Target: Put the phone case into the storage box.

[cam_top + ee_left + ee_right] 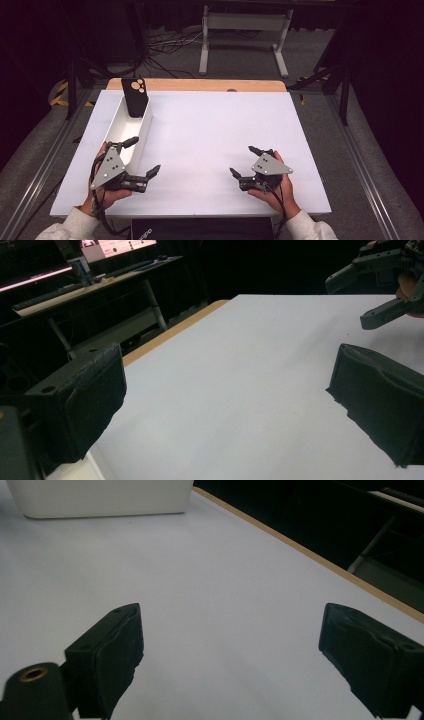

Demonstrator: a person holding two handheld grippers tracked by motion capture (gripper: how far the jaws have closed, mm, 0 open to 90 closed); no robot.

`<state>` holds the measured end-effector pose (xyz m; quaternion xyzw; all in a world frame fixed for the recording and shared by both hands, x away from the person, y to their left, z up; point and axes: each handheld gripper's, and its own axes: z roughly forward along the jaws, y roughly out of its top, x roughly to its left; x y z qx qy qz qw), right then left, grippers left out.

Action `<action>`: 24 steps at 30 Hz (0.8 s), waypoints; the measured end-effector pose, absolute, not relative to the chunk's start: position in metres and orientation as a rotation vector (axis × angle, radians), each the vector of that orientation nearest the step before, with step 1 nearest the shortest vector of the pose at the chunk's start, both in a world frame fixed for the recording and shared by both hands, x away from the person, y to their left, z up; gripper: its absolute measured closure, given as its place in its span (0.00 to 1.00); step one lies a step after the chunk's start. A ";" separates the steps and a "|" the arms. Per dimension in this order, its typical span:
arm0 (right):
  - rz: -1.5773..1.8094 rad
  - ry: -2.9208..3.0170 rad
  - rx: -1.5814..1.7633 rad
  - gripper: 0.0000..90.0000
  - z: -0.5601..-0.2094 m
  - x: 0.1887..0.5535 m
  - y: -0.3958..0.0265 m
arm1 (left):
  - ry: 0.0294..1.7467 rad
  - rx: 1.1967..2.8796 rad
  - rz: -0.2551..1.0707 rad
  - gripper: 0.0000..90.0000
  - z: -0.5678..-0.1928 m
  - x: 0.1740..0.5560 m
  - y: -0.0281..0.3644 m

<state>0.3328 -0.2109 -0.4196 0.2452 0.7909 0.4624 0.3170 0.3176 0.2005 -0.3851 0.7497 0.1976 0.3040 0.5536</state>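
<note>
The left gripper [142, 156] sat at roughly 8 o'clock on the white table [210, 135], held in the person's left hand [102, 192]. Its jaws stood spread wide apart and grasped nothing. One jaw tip lay over the near end of the white tray [116, 131]; the other pointed toward the table's centre. The left gripper view confirmed the released state: the two black jaws [225, 405] framed bare white surface, with the right gripper's jaws visible far off at the upper right corner.

The right gripper [247, 161] sat at roughly 5 o'clock on the table, held in the person's right hand [272, 192]. Its jaws were likewise released, wide apart, with nothing between them. The right gripper view showed both jaws [230, 650] over bare table, with the tray's outer wall [100, 500] at the upper left and the table's wooden edge [310, 555] running diagonally at the right.

The tray was a long, narrow white container lying along the table's left side, from about 8 o'clock to 10 o'clock. The black phone case [135, 96] stood in the tray's far end at about 10 o'clock, tilted, with its camera cut-outs uppermost. It rose above the tray's rim. The case was well apart from both grippers; the left gripper was the nearer one. Whether the case leaned on the tray's end wall could not be determined.
</note>
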 end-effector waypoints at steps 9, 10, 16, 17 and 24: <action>1.223 2.076 0.638 0.13 -0.418 0.330 -0.211 | 0.475 1.804 0.704 0.03 -0.394 0.315 0.195; 1.221 2.077 0.637 0.13 -0.418 0.330 -0.211 | 0.470 1.810 0.697 0.03 -0.396 0.315 0.195; 1.219 2.077 0.632 0.13 -0.417 0.328 -0.211 | 0.482 1.831 0.696 0.03 -0.403 0.316 0.191; 1.218 2.076 0.629 0.13 -0.416 0.328 -0.211 | 0.488 1.835 0.688 0.03 -0.404 0.316 0.191; 1.213 2.079 0.621 0.13 -0.416 0.326 -0.211 | 0.503 1.860 0.669 0.03 -0.412 0.318 0.187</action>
